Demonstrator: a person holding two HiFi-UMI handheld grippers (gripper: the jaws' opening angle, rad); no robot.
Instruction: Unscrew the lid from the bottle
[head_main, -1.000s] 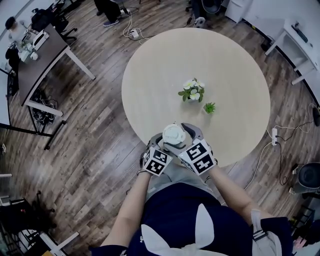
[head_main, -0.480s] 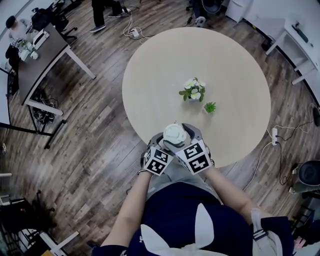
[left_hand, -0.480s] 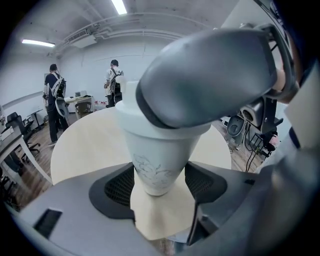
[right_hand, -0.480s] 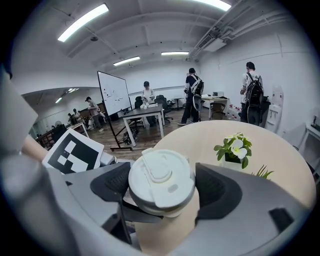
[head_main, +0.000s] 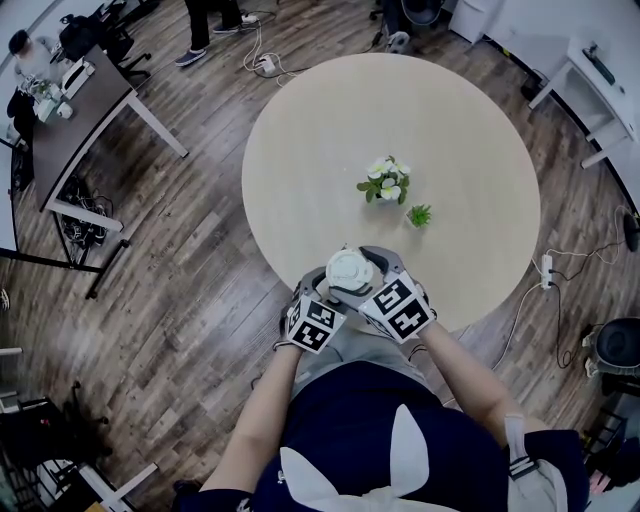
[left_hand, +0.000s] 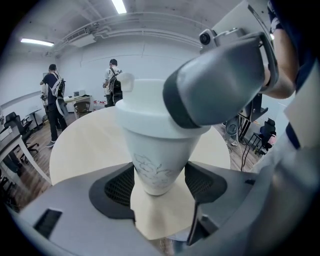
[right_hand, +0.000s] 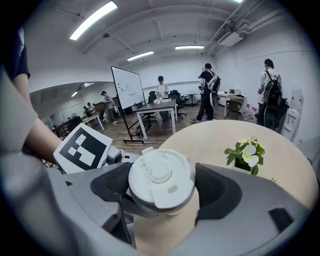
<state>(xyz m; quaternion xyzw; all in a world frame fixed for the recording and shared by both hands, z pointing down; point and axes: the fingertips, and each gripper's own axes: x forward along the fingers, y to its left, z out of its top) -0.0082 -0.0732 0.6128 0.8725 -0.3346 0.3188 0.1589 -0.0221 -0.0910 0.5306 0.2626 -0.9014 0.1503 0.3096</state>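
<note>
A white cup-shaped bottle (left_hand: 156, 165) with a faint flower print is held over the near edge of the round table (head_main: 420, 120). My left gripper (left_hand: 159, 182) is shut on its narrow lower body, a pad against each side. The white lid (right_hand: 161, 182) has a flip tab on top, and my right gripper (right_hand: 162, 187) is shut around its rim. In the head view the lid (head_main: 347, 268) shows between both grippers, the left gripper (head_main: 335, 292) just below it and the right gripper (head_main: 362, 272) beside it. The right gripper's grey finger (left_hand: 215, 90) covers part of the lid.
A pot of white flowers (head_main: 385, 180) and a small green plant (head_main: 419, 214) stand mid-table, beyond the bottle. A dark desk (head_main: 70, 120) is at the left. People stand far off at the back of the room (right_hand: 207, 92). Cables lie on the wood floor.
The right gripper's marker cube has turned a little and shifted slightly right around the lid. The bottle and the left gripper stay in the same place.
</note>
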